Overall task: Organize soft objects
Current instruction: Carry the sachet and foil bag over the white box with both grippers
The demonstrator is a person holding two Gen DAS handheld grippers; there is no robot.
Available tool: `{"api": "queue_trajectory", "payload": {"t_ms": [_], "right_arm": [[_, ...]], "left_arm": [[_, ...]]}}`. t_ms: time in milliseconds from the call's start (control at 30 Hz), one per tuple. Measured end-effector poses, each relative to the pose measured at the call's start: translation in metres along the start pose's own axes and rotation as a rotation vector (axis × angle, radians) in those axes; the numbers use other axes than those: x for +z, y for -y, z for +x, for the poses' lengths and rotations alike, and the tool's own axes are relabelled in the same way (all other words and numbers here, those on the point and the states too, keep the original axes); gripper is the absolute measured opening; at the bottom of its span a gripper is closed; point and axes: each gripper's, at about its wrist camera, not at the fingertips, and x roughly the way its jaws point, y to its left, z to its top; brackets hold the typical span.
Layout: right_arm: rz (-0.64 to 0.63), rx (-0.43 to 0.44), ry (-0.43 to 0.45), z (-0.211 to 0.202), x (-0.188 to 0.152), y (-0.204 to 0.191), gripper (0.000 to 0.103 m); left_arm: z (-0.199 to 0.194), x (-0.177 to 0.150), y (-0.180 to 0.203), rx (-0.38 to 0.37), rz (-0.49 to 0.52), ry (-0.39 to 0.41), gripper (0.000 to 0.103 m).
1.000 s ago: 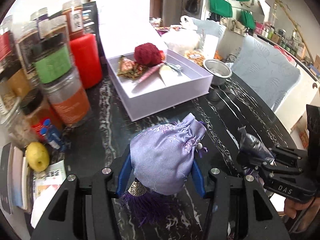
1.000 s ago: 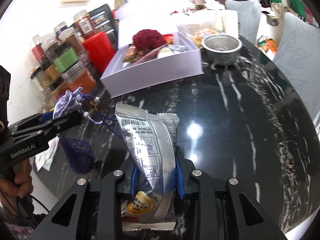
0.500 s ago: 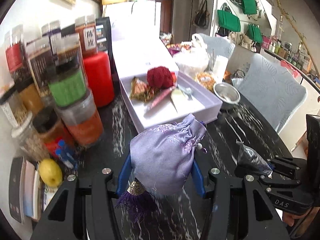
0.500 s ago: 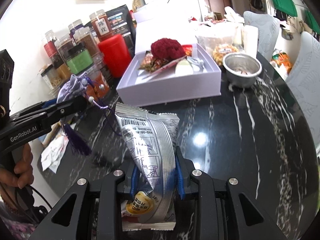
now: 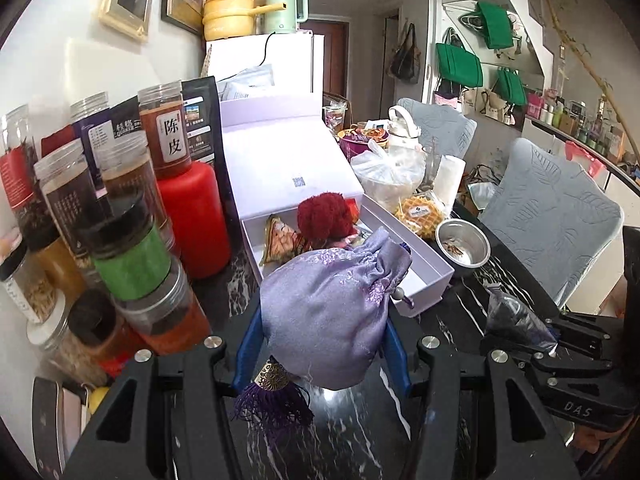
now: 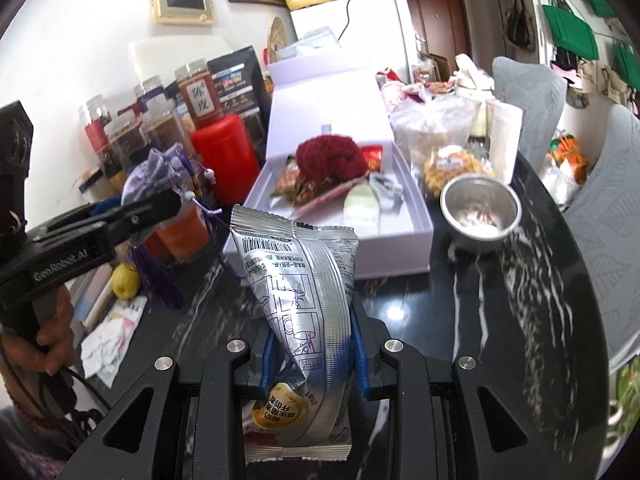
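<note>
My left gripper (image 5: 322, 344) is shut on a lilac drawstring pouch (image 5: 332, 312) with a purple tassel (image 5: 272, 404), held above the black marble table in front of an open white box (image 5: 424, 276). The box holds a dark red pompom (image 5: 322, 216) and wrapped items. My right gripper (image 6: 312, 356) is shut on a silver snack packet (image 6: 304, 292), raised over the table before the same box (image 6: 400, 248). The left gripper and pouch (image 6: 156, 176) show at left in the right wrist view.
Stacked jars (image 5: 132, 248) and a red canister (image 5: 196, 216) stand left of the box. A steel bowl (image 6: 480, 210) and food bags (image 6: 432, 132) sit to its right. A lemon (image 6: 126, 280) and papers lie at the left table edge. Grey chairs (image 5: 552, 216) stand beyond.
Both grippers have risen and tilted up while keeping their loads; the box now sits lower and closer in both views. The pouch's tassel swings.
</note>
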Motion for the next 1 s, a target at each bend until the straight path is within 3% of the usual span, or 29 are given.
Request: {"api": "queue_trajectory", "payload": {"t_ms": [233,1000], "right_arm": [[-0.068,-0.019,0.047,-0.001,0.028,-0.002,0.03],[-0.101,-0.018,0.204,0.007,0.13,0.016,0.03]], "left_arm": [[0.014,0.023,-0.004,-0.009,-0.011,0.031,0.052],[0.044,0.121,0.002,-0.022,0.054,0.167,0.052]]}}
